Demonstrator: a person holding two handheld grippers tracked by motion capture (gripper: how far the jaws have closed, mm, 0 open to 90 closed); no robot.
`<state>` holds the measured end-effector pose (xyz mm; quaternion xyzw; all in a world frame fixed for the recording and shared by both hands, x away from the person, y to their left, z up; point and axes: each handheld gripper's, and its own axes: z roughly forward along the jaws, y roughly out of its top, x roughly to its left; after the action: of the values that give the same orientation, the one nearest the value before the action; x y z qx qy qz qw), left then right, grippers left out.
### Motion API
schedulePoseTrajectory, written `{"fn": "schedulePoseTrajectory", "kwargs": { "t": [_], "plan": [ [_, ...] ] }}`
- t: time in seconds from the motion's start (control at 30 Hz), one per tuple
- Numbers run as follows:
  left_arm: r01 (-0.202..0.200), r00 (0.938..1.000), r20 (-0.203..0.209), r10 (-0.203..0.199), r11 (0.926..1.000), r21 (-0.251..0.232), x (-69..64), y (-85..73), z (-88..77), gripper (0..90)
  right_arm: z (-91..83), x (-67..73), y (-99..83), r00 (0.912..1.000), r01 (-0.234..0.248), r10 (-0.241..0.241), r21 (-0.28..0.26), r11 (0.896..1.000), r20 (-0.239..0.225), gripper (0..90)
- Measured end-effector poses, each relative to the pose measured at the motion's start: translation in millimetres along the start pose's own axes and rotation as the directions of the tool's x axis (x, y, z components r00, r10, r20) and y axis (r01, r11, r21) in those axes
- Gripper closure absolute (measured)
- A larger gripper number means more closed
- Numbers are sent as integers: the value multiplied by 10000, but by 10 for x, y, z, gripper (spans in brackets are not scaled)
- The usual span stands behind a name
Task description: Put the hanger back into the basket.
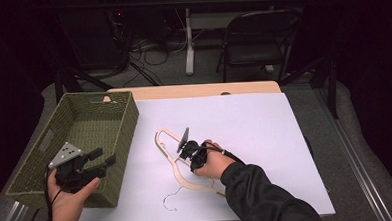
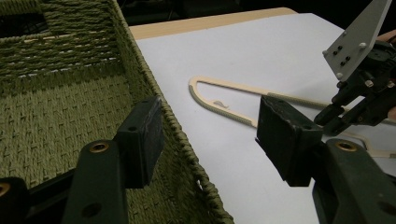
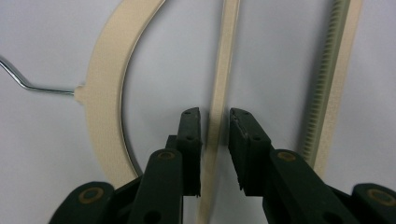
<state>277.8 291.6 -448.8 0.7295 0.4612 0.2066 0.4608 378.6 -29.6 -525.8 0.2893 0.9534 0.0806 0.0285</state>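
The right fingers point(image 3: 215, 140) straddle the hanger's point(image 3: 105, 88) thin bar lengthwise, narrowed but not yet pressing; the left fingers point(image 2: 210, 135) wait wide over the basket's point(image 2: 51, 93) rim.

hanger point(image 1: 171, 150): pale wood, wire hook, lying flat on white sheet
position: thin bar sitting between right gripper point(image 3: 215, 140) jaws
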Motion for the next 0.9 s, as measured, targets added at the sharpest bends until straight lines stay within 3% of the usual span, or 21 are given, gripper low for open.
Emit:
{"fn": "schedulePoseTrajectory", "kwargs": {
  "t": [0.5,0.6,0.67,0.8,0.83,0.9],
  "plan": [
    [16,10000,42,-16,10000,21,6,-1,5,408,7,6,8,9999,-123,122,241,9996,70,827],
    [16,10000,47,-16,10000,57,8,-3,6,408,20,8,8,9978,-659,659,116,9978,-56,841],
    [22,10000,44,-22,10000,56,9,-4,8,408,3,11,20,9977,-680,679,405,9969,47,843],
    [37,10000,46,-37,10000,45,9,-5,12,408,15,5,23,9967,-817,817,242,9964,-18,850],
    [38,10000,38,-39,10000,51,8,-5,13,408,-4,-2,31,9966,-819,820,501,9954,0,852],
    [40,10000,41,-40,10000,50,8,-5,14,408,11,0,24,9960,-896,896,270,9956,32,854]
  ]
}}
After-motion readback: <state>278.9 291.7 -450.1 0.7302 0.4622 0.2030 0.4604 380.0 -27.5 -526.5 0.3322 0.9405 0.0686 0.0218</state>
